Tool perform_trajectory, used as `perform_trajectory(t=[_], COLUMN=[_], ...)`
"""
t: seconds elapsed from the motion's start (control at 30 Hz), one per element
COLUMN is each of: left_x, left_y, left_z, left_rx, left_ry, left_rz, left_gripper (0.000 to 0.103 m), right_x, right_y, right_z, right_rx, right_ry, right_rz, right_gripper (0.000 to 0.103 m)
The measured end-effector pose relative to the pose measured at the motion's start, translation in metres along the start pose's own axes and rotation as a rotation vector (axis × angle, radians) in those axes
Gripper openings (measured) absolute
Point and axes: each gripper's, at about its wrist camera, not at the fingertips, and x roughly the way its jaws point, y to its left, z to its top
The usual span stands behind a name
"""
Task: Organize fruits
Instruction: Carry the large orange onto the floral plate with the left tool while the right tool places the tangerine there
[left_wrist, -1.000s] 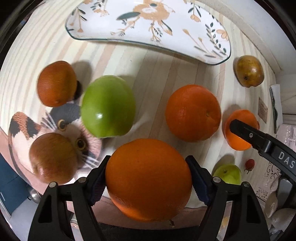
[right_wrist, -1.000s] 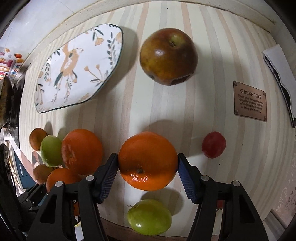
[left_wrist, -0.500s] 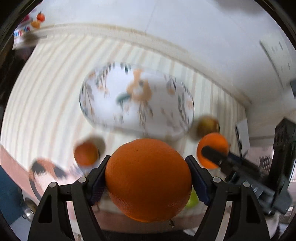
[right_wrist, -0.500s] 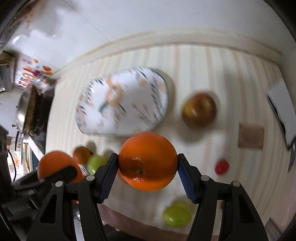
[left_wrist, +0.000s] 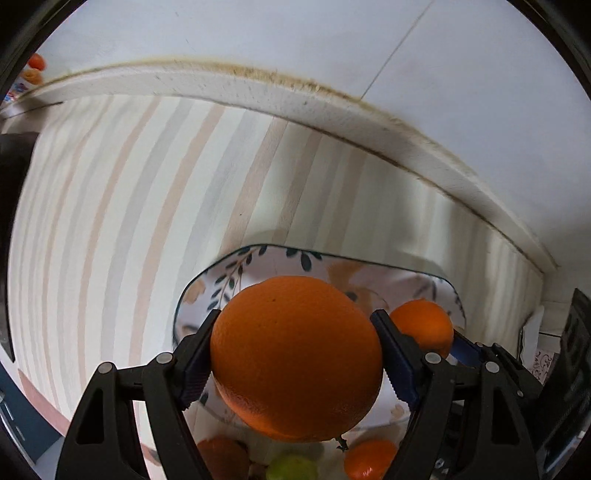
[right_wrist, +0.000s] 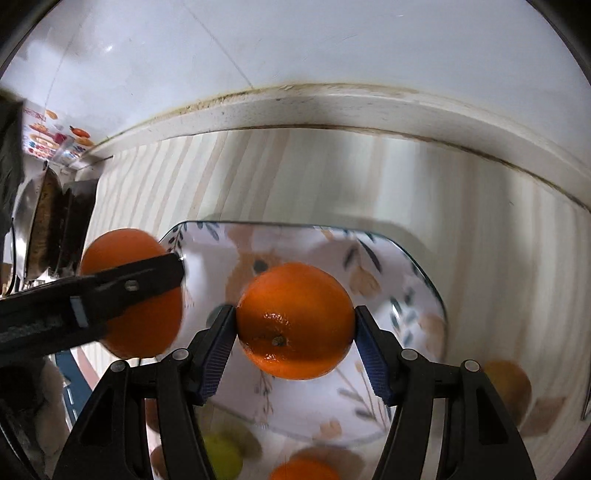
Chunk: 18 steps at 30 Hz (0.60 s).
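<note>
Above the plate (right_wrist: 413, 258) we hold one orange (left_wrist: 295, 358) per gripper, jaws clamped; we should lower both well apart, then release.

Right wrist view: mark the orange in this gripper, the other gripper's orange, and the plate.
Right gripper's orange (right_wrist: 295, 325), right wrist view, front skin.
Left gripper's orange (right_wrist: 122, 247), right wrist view, upper skin above the finger.
Floral plate (right_wrist: 421, 266), right wrist view, right rim.

Bright, even indoor light, soft glare on the glossy white wall (right_wrist: 295, 44), a small highlight on the round orange fruit (right_wrist: 295, 321), motion blur across the floral-patterned plate (right_wrist: 406, 266), heavy fisheye bending with dark vignetted corners, striped tabletop (left_wrist: 147, 221) softly smeared.
</note>
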Motion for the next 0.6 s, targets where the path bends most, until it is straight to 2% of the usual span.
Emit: perform_trajectory(t=[0.23, 0.43, 0.6], left_x=[0.023, 0.036, 0.037], left_y=[0.005, 0.009, 0.01], left_z=[0.006, 0.003, 0.0], left_rx=[-0.012, -0.035, -0.04], left_ry=[0.062, 0.087, 0.091], left_rz=[-0.005, 0.017, 0.009], left_gripper=[0.078, 0.079, 0.079], right_x=[0.028, 0.032, 0.031], right_y=[0.007, 0.008, 0.007], right_z=[0.017, 0.023, 0.025], right_rx=[-0.026, -0.006, 0.024], right_ry=[0.059, 0.083, 0.109], right_rz=[-0.014, 0.001, 0.012], right_gripper=[0.066, 0.068, 0.089])
